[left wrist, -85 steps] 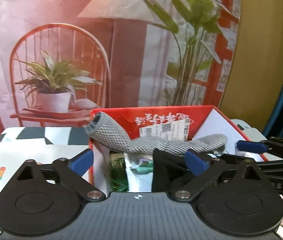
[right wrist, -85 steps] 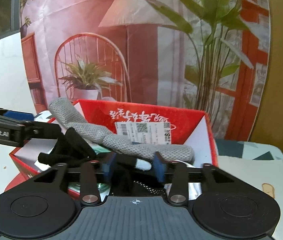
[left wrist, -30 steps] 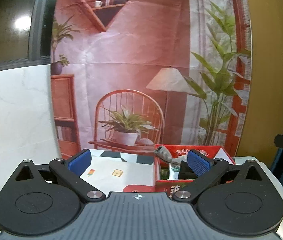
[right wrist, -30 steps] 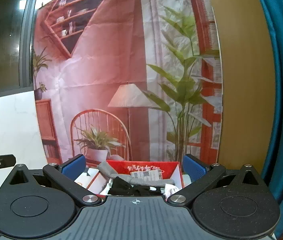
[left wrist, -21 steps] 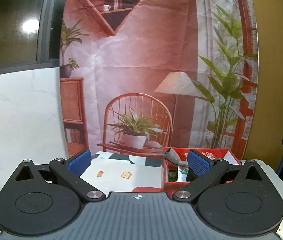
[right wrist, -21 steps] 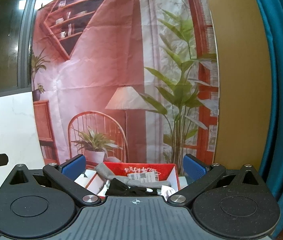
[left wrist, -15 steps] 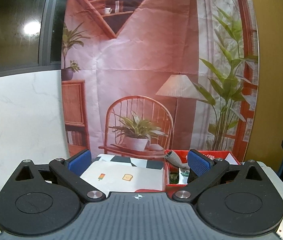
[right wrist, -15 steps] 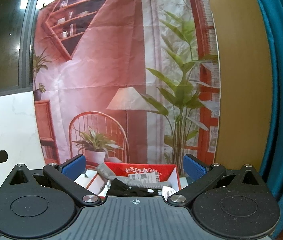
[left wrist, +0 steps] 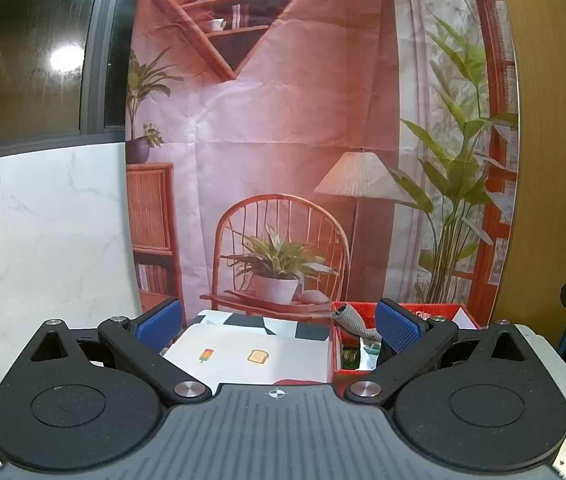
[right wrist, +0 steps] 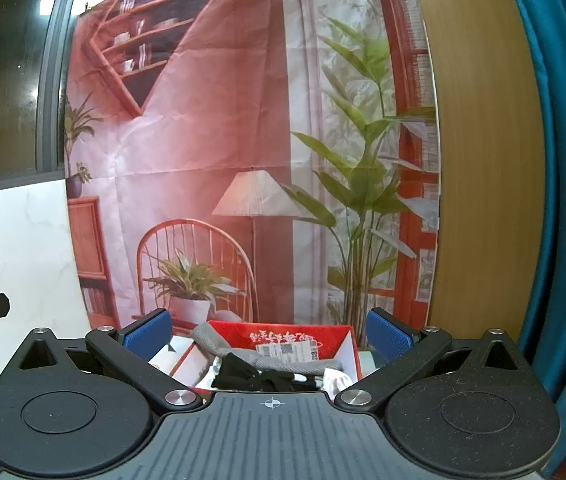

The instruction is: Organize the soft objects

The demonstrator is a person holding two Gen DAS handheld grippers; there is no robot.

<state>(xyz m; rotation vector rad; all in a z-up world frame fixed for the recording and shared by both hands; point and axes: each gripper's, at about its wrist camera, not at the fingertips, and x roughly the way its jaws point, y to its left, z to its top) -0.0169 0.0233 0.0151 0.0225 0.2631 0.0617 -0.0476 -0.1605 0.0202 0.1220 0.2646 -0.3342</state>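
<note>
Well back from the red box [left wrist: 403, 309], the left hand-held gripper [left wrist: 278, 326] is released, its blue pads spread wide with nothing between them. Left of the box, a white mat [left wrist: 251, 356] with small food pictures lies on the worktop [left wrist: 547, 364]. Inside the box a grey sock [right wrist: 259, 354] drapes from the left wall across the middle, a black sock [right wrist: 249, 374] is bunched just in front of it, and a white cloth [right wrist: 337, 380] sits at the right corner. The right hand-held gripper [right wrist: 269, 334] is likewise released, holding nothing, short of the box.
</note>
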